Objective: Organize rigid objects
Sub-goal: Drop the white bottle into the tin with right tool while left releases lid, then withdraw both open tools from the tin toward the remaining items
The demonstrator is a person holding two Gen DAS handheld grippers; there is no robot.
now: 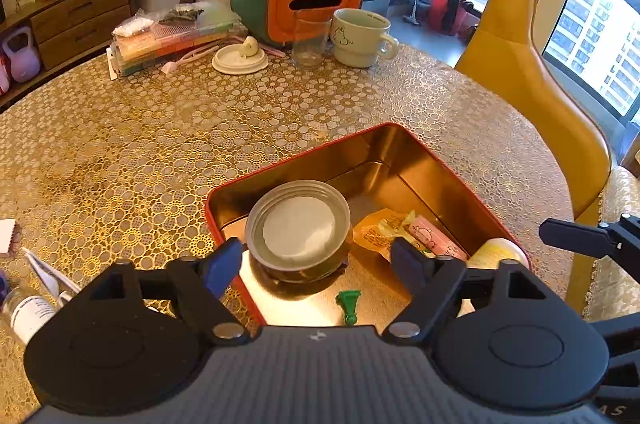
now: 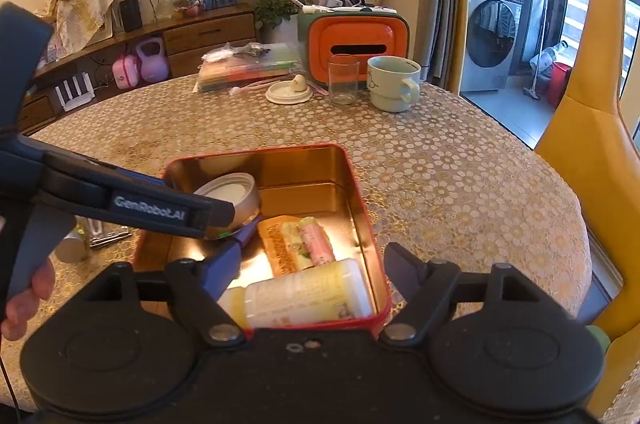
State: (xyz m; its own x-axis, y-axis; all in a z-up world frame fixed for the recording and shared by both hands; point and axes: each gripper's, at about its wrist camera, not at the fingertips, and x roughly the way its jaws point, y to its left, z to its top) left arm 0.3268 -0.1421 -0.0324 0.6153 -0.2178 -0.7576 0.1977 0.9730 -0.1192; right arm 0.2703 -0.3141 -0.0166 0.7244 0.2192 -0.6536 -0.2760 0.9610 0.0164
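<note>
— Gold-lined red tin (image 1: 404, 160): what's my left gripper (image 1: 320, 264) doing there?
— Its fingers are spread wide on either side of the round metal lid (image 1: 298, 224) inside the tin, and I can't tell if they touch it.
— And my right gripper (image 2: 316, 270)?
— Spread too, empty, over the yellow bottle (image 2: 304, 294) lying at the tin's near wall.

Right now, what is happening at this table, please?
A person is sorting small things into a red tin box on the table. The left tool is open around a round metal can inside the box. The right tool is open and empty, over a white bottle lying in the box.
</note>
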